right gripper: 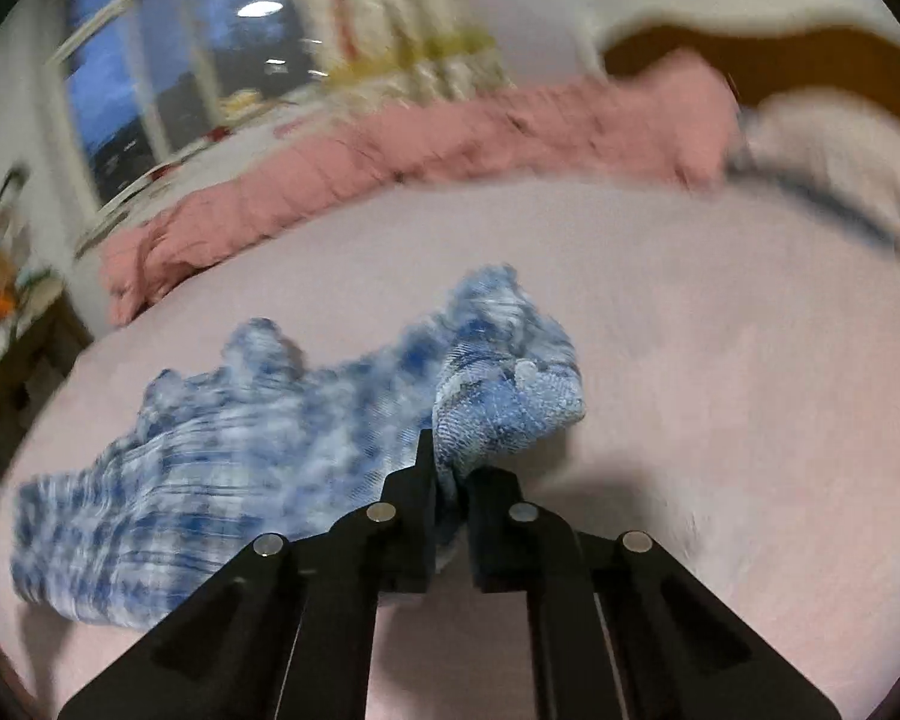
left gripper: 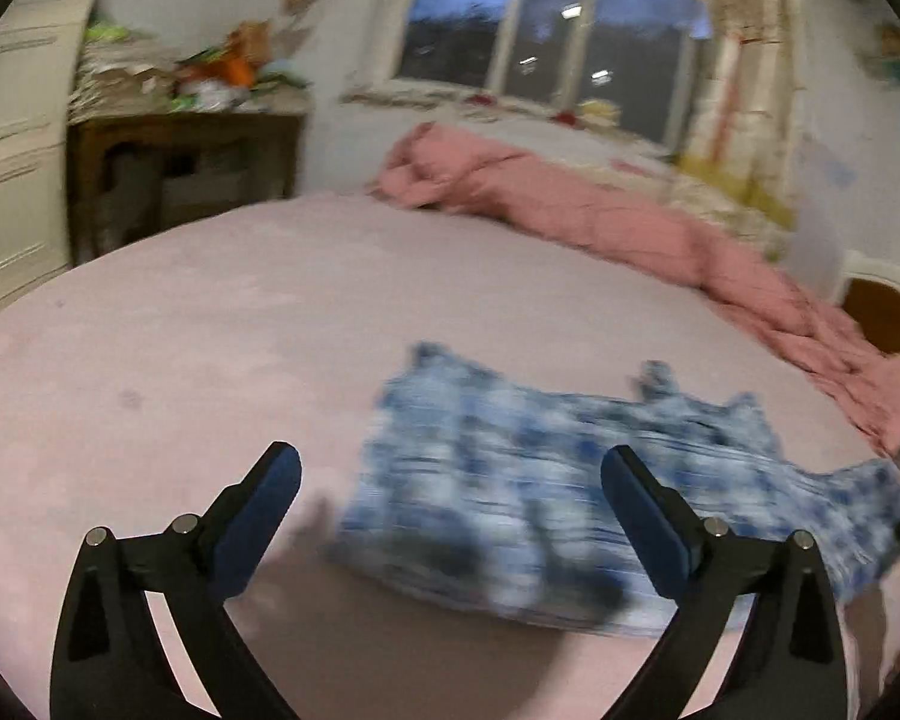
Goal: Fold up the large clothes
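Nearest our lens, the right gripper (right gripper: 450, 480) was clamped tight on a bunched corner of the blue-and-white plaid garment (right gripper: 258, 450), the cloth pinched between its jaws and puffing out just beyond them. From there the garment trailed away to the left, lying rumpled across the pink bed (right gripper: 720, 390).

Our left gripper (left gripper: 450, 492) stood wide apart with nothing between its pads, hovering above the near edge of the same garment, which spread ahead and to its right.

We judged the risk to be a lopsided fold: with only one corner held and the other gripper free, any pull could drag the cloth into a twist or bunch it further. The thick wad in the right gripper could also slip. The pink quilt (left gripper: 600, 210) lay well apart along the far side.
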A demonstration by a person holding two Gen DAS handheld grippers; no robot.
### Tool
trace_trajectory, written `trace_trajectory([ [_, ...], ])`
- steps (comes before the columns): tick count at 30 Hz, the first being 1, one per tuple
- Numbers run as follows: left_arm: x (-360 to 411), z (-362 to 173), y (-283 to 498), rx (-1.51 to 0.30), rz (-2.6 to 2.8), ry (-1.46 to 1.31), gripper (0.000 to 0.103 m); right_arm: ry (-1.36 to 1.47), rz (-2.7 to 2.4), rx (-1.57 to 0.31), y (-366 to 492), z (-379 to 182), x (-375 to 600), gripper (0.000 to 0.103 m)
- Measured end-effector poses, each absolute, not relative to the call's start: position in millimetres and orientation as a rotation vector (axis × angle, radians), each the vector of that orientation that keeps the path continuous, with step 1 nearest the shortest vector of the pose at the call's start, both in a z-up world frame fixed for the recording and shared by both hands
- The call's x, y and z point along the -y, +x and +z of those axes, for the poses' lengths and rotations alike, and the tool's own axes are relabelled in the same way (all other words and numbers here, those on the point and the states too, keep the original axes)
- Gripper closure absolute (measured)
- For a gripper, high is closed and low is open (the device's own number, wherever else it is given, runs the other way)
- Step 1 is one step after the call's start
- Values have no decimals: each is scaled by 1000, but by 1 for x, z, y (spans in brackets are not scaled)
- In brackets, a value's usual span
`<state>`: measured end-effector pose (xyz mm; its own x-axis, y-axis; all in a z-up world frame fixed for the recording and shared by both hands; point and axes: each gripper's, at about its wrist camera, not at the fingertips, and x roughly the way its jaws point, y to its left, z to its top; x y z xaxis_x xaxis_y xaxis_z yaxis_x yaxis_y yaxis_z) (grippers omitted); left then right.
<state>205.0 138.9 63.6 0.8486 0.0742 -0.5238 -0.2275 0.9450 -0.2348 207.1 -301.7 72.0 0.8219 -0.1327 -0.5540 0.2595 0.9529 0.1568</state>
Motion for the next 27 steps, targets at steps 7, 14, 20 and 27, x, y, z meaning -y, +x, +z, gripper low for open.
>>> trace_trajectory([
  [7,-155,50,212,-625,231,-317,10,15,56,-513,214,99,183,95],
  [14,-162,26,228,-795,258,-332,10,-92,198,-755,252,37,111,95],
  [20,-156,10,233,-863,127,-379,10,-52,340,-770,243,46,118,73],
  [27,-148,13,227,-851,208,-342,21,32,407,-690,220,73,134,71],
])
